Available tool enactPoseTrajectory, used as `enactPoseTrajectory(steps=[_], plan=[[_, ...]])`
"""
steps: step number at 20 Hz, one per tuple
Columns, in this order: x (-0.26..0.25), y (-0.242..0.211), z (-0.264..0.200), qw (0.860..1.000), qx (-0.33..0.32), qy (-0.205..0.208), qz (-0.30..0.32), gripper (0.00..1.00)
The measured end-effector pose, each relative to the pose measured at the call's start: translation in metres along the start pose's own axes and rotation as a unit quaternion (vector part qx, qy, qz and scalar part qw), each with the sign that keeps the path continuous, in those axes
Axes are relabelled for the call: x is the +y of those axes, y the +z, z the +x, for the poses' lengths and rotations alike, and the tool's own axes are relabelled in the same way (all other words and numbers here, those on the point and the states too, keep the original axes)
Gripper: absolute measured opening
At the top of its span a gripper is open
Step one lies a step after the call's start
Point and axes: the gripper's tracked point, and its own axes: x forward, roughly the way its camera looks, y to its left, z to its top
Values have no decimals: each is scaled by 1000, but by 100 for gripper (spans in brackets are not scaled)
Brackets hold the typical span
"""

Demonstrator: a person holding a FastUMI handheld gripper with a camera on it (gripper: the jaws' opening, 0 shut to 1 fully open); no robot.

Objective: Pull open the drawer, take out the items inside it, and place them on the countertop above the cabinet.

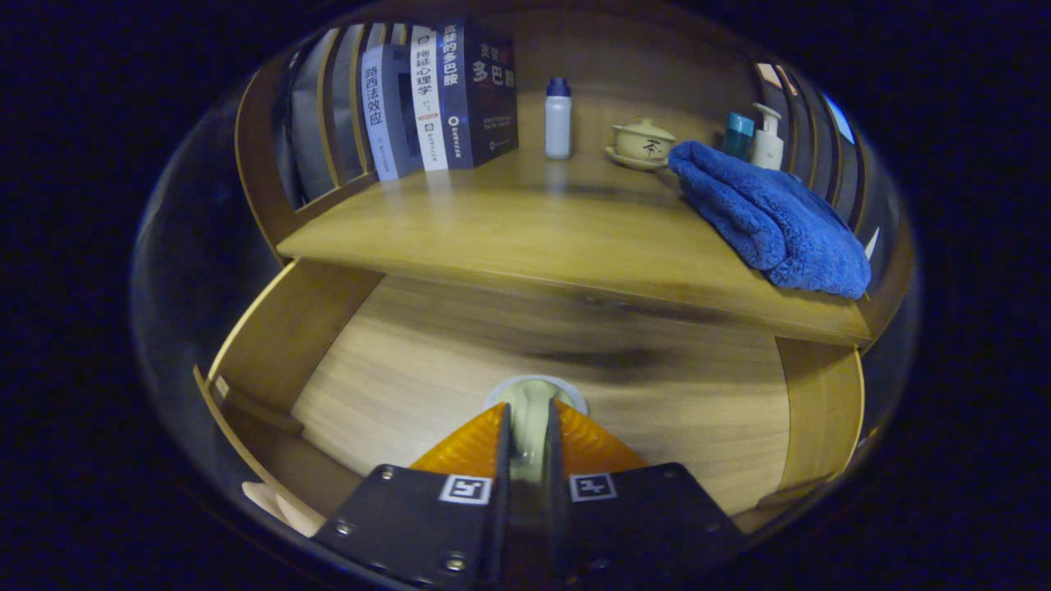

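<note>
home study nook | wooden countertop | books | lidded teacup | towel

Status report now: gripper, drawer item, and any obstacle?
Gripper shut on pale cup, over open drawer. Countertop above holds blue towel, books.

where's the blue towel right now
In the gripper view the blue towel lies on the countertop, beyond the fingers to their right, beside the lidded teacup.

The tongs have two ribbed wedge-shaped fingers set on flat black plates, each plate bearing a square black-and-white marker and small silver screws at its corners.
</note>
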Motion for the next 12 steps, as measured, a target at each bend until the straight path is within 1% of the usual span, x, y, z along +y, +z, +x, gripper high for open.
enactPoseTrajectory(steps=[4, 12], plan=[[3, 6, -14, 1000, -16, 10, -3, 21], [24, 40, -79, 995, -89, 53, -14, 21]])
